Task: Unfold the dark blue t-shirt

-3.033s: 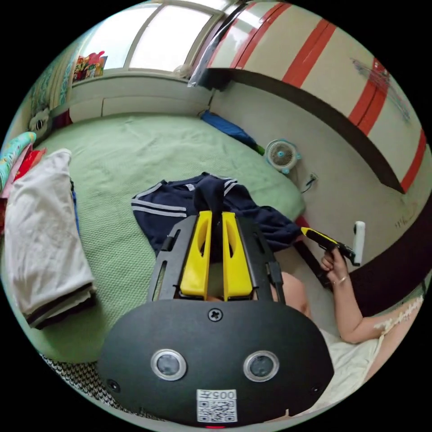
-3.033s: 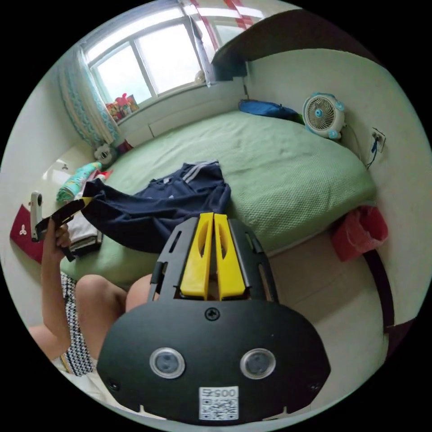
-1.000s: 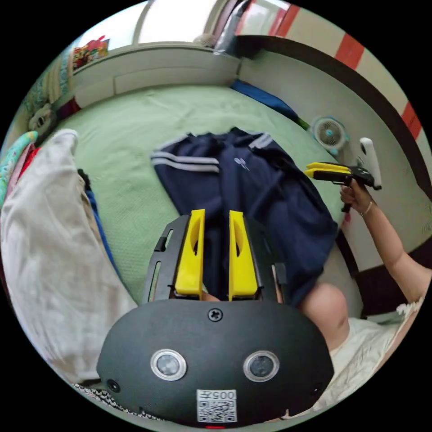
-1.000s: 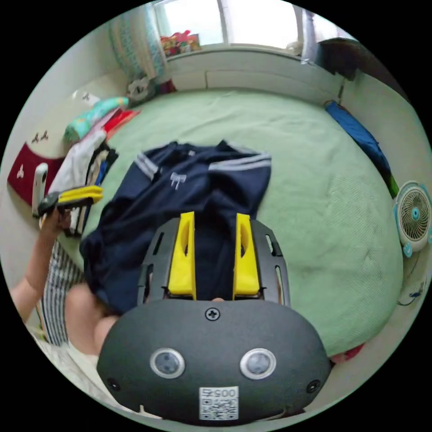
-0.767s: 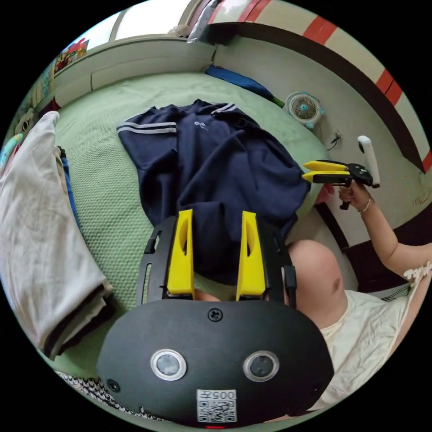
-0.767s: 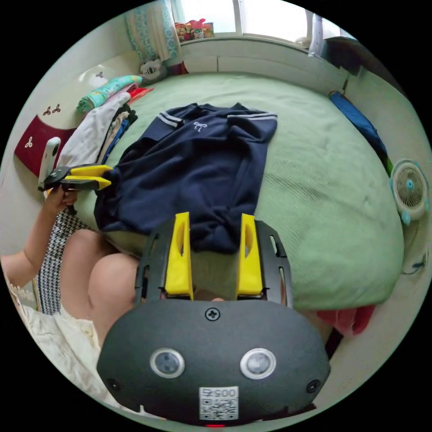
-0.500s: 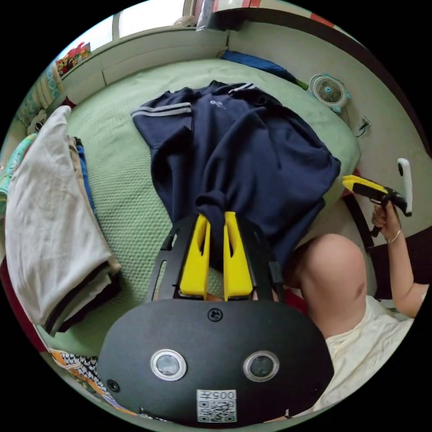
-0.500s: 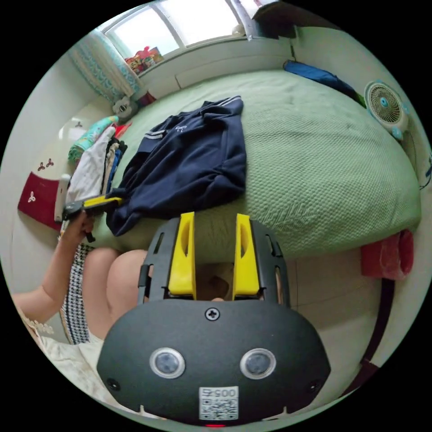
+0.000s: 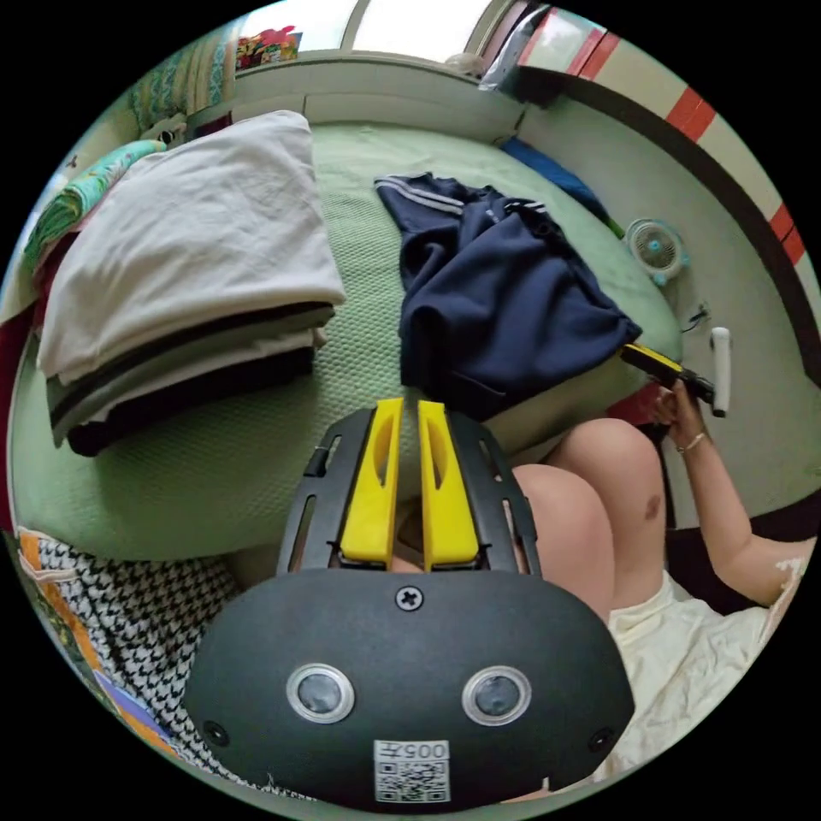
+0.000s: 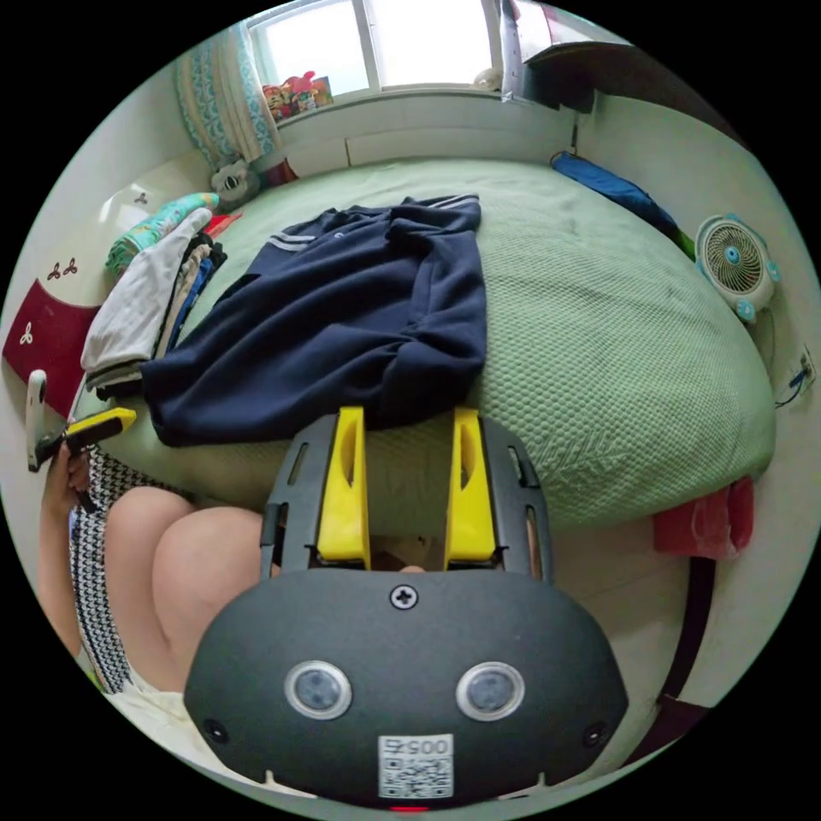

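The dark blue t-shirt (image 10: 342, 325) lies spread face up on the green bed (image 10: 616, 359), collar toward the window, with white stripes on its sleeves and some creases near the hem. My right gripper (image 10: 404, 412) is open at the bed's edge. The hem lies just beyond its tips and nothing is between the jaws. My left gripper (image 9: 409, 404) is shut and empty, off the shirt (image 9: 505, 299) and over the bed's edge. It also appears at the far left of the right gripper view (image 10: 115, 419), beside the shirt's corner. The right gripper (image 9: 641, 355) sits at the shirt's other corner.
A stack of folded clothes (image 9: 188, 282) stands on the bed left of the shirt. A small fan (image 10: 735, 256) is by the wall. A blue bundle (image 10: 616, 192) lies at the bed's far side. The person's knees (image 9: 581, 513) press against the bed's edge.
The shirt was held up in both shut grippers; now it lies flat on the bed. The right gripper opened and let go; the left released the hem and drew back.
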Motion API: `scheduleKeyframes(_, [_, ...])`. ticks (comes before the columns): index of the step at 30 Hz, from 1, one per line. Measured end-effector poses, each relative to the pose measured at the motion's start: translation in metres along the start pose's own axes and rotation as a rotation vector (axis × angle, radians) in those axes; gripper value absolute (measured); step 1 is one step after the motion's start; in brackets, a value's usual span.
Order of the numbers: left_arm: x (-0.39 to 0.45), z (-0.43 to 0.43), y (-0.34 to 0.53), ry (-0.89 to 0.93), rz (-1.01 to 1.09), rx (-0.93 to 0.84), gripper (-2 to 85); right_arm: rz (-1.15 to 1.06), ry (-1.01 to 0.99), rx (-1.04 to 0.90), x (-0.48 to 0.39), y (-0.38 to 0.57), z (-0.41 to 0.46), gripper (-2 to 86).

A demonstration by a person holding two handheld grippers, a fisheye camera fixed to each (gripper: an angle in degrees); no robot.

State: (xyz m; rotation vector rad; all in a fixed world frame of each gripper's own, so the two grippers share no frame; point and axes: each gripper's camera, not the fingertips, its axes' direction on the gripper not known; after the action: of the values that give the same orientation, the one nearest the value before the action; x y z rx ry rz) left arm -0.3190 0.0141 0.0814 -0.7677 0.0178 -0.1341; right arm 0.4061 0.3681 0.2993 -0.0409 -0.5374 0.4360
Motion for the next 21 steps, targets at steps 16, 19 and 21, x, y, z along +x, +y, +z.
scheduleKeyframes(16, [0.050,-0.010,-0.013,0.046,0.151,-0.002,4.5,0.087,-0.090,-0.023,0.046,-0.009,-0.070,-1.1])
scheduleKeyframes(19, [0.050,0.011,0.008,-0.040,0.156,-0.143,3.1,0.182,-0.081,-0.107,0.079,0.013,-0.054,-1.3])
scheduleKeyframes(21, [0.047,0.024,0.024,-0.088,0.119,-0.193,0.8,0.237,-0.054,-0.177,0.094,0.027,-0.040,-1.5])
